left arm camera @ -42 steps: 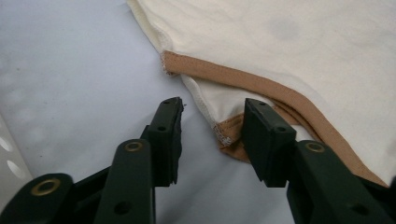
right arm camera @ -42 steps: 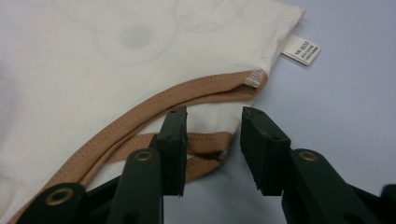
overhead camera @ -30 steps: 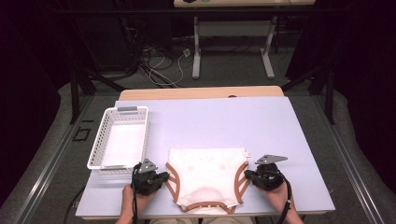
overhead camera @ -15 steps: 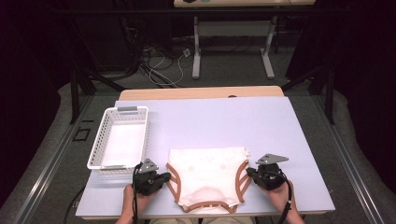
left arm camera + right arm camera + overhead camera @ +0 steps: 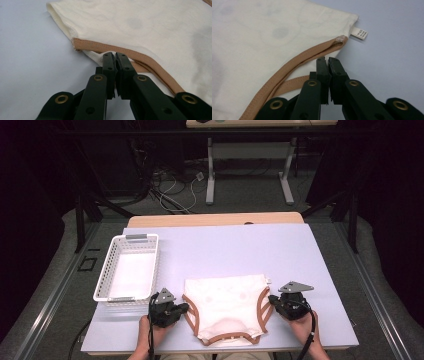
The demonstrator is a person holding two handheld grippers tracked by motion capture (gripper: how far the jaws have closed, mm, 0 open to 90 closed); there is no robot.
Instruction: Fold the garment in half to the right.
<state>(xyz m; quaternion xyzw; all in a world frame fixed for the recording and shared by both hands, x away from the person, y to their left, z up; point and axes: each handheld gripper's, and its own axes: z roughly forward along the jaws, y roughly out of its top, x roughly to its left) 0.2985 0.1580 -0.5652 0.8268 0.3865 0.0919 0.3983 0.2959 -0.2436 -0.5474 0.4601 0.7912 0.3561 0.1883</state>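
Two grippers sit at the near edge of the table [image 5: 310, 250], one at each side of a cream garment [image 5: 227, 307] with tan trim (lying flat, near centre). Left gripper [image 5: 184, 308] has its jaws closed, tips at the garment's left leg-opening trim; whether cloth is pinched is unclear. Right gripper [image 5: 271, 299] is likewise closed at the right trim. A white basket [image 5: 102, 282] stands far-left.

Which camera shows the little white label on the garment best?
The right gripper view: the label sits close and sharp at the garment corner. The high view shows a speck; the left gripper view shows cloth and trim.
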